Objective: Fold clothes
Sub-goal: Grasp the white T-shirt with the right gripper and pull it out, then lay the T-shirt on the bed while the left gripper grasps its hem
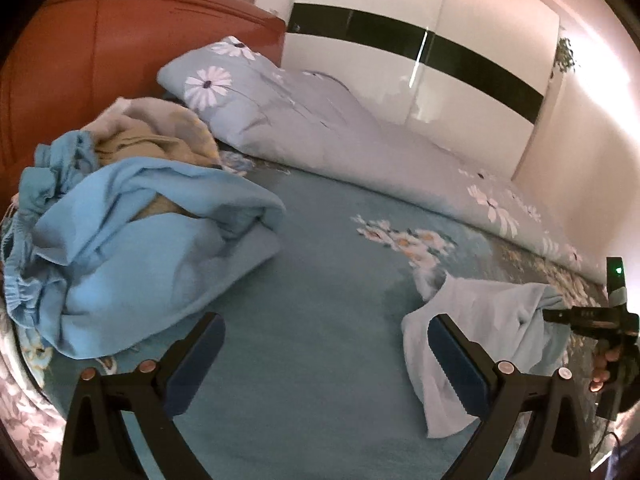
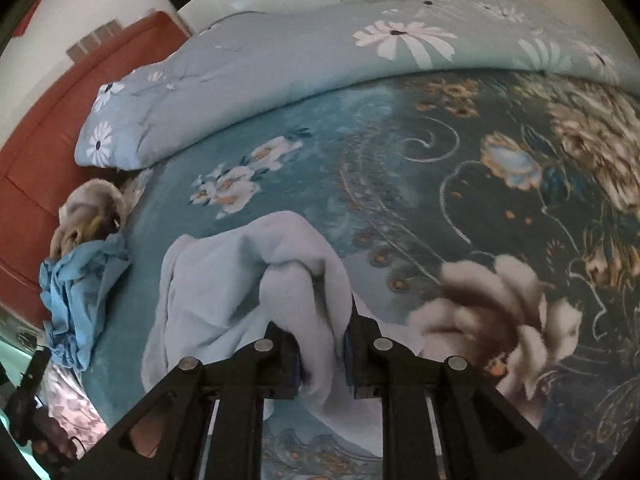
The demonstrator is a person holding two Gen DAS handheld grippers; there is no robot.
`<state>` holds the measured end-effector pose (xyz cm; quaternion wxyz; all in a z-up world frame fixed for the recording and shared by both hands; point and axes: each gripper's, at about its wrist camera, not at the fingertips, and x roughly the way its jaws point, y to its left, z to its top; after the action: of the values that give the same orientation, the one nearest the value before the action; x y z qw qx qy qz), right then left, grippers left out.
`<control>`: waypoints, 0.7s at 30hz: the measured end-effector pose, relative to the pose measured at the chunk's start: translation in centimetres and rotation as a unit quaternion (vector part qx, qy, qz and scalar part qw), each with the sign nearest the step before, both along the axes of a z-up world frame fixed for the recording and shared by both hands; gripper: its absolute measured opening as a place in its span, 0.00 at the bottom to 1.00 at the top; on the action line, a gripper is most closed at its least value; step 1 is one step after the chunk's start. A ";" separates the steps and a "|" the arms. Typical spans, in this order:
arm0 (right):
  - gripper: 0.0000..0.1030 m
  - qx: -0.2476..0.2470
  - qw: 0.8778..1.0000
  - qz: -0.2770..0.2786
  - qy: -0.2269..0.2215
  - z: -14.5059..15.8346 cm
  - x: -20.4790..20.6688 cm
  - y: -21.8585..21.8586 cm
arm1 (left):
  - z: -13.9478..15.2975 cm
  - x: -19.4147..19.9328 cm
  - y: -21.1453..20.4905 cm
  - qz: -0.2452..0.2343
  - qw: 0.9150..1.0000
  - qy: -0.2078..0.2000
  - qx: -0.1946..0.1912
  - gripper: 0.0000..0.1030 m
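Note:
A pale blue garment (image 2: 240, 280) lies crumpled on the teal floral bedsheet (image 2: 400, 184). My right gripper (image 2: 322, 344) is shut on a fold of it and holds it bunched. The same garment shows in the left wrist view (image 1: 488, 320) at the lower right, with the right gripper (image 1: 560, 316) at its far edge. My left gripper (image 1: 326, 348) is open and empty, low over the bare sheet (image 1: 320, 280), with its right finger in front of the garment's edge. A heap of brighter blue and beige clothes (image 1: 132, 216) lies to its left.
A folded grey-blue quilt with white daisies (image 1: 320, 120) runs along the far side of the bed. An orange-red headboard (image 1: 80, 60) stands behind the clothes heap. A white wardrobe with a black stripe (image 1: 440, 60) is beyond the bed.

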<state>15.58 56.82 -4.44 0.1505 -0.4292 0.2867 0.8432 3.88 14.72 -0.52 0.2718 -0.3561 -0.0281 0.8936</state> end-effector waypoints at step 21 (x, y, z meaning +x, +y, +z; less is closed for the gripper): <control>0.46 0.088 0.959 0.270 0.006 -4.4 -7.8 -22.6 | -1.2 0.9 -0.3 0.040 0.998 -0.028 -0.033 1.00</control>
<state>7.81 34.24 -8.88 -0.0478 -0.4707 0.0859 0.8768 4.76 14.41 -1.67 0.2228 -0.3888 -0.0206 0.8937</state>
